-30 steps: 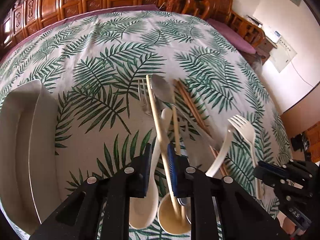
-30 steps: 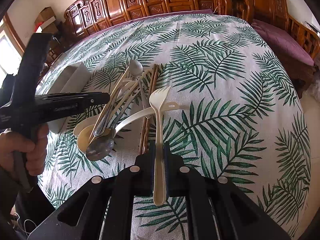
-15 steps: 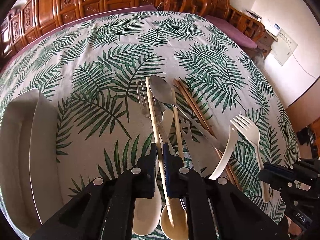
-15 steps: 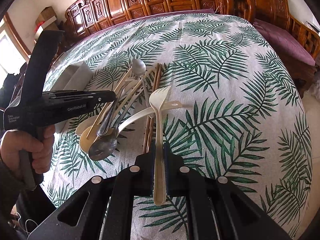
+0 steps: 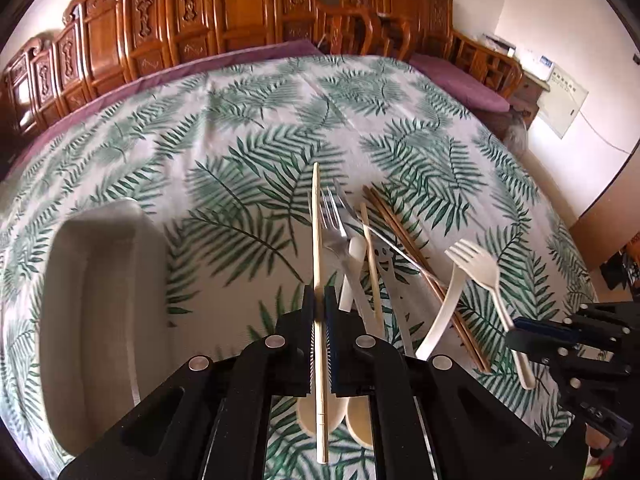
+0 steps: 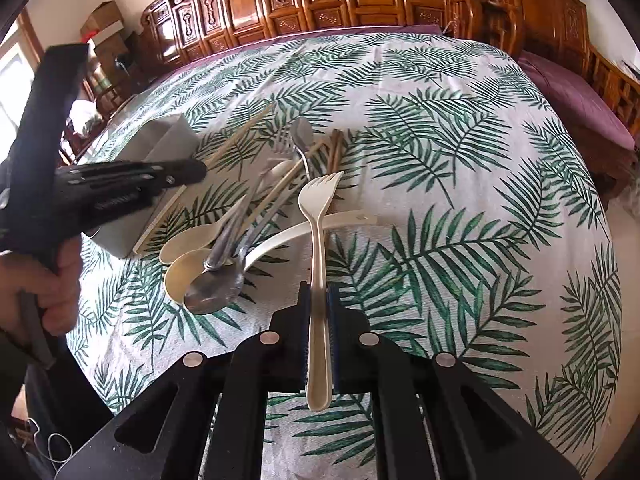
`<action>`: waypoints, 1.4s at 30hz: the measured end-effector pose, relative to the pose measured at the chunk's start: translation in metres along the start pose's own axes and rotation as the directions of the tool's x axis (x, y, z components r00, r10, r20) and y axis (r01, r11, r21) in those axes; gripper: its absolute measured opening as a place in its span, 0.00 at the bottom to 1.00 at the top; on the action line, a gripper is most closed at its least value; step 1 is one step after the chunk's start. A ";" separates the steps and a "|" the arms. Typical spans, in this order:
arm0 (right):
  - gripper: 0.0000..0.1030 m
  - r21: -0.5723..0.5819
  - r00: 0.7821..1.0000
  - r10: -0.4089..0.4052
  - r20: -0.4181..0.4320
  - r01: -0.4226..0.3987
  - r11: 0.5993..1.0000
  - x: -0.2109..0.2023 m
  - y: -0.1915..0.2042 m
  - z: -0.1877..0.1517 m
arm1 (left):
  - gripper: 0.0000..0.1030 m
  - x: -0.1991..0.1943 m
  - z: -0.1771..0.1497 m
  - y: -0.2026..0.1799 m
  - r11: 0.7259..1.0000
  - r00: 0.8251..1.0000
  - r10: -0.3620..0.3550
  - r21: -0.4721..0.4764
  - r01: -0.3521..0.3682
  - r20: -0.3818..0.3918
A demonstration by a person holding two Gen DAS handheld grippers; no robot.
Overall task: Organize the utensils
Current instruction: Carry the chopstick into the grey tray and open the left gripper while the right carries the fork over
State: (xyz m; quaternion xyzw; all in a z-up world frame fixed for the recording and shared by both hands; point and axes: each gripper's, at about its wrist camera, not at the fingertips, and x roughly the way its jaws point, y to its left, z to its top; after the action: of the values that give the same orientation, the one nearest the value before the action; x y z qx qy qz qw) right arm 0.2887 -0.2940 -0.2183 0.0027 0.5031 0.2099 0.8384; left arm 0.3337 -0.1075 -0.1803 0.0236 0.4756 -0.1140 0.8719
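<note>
My left gripper (image 5: 319, 300) is shut on a pale wooden chopstick (image 5: 317, 224) and holds it lifted above the pile. My right gripper (image 6: 318, 294) is shut on the handle of a cream plastic fork (image 6: 318, 208), tines pointing away. The pile on the leaf-print cloth holds a metal fork (image 5: 334, 216), a metal spoon (image 6: 214, 294), cream spoons (image 6: 188, 240), brown chopsticks (image 5: 404, 232) and another cream fork (image 5: 440, 316). A white oblong organizer tray (image 5: 100, 304) lies left of the pile; the right wrist view shows it (image 6: 160, 142) behind the left gripper.
The table (image 6: 460, 160) is round, covered with a green leaf-print cloth. Carved wooden chairs (image 5: 240, 12) with purple cushions ring the far side. The right gripper (image 5: 568, 344) shows at the lower right of the left wrist view.
My left gripper shut on the pale chopstick and lifted it off the pile. My right gripper has kept its hold on the cream fork, raising it slightly.
</note>
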 end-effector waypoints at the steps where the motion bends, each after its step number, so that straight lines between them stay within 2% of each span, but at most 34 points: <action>1: 0.09 -0.003 1.000 0.001 0.003 -0.001 1.000 -0.001 0.002 0.000 | 0.04 -0.008 -0.001 0.003 1.000 1.000 -0.007 -0.002 0.007 0.013; 10: 0.09 -0.038 0.999 0.015 0.046 -0.014 0.999 -0.019 0.020 0.006 | 0.04 -0.059 -0.023 0.023 1.000 0.996 -0.009 0.013 0.008 0.088; 14: 0.09 -0.055 0.997 0.026 0.066 -0.022 0.998 -0.028 0.030 0.009 | 0.04 -0.081 -0.033 0.044 0.999 0.993 -0.019 -0.025 0.022 0.118; 20: 0.09 -0.087 0.994 0.065 0.085 -0.057 0.995 -0.039 0.048 0.012 | 0.04 -0.102 -0.041 0.074 0.999 0.989 0.023 -0.036 -0.018 0.147; 26: 0.09 -0.134 0.993 0.081 0.089 -0.069 0.989 -0.041 0.075 0.015 | 0.04 -0.105 -0.043 0.109 0.996 0.987 0.069 -0.073 -0.059 0.144; 32: 0.09 -0.171 0.990 0.103 0.098 -0.085 0.982 -0.041 0.105 0.024 | 0.04 -0.091 -0.040 0.140 0.991 0.989 0.097 -0.108 -0.084 0.114; 42: 0.09 -0.195 0.990 0.114 0.083 -0.096 0.976 -0.030 0.148 0.044 | 0.04 -0.070 -0.038 0.158 0.989 0.993 0.092 -0.126 -0.082 0.073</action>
State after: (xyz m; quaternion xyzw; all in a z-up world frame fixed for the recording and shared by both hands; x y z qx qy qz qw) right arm 0.2626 -0.1608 -0.1396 -0.0410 0.4398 0.3009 0.8452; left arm 0.3007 0.0642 -0.1528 -0.0139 0.4458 -0.0472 0.8938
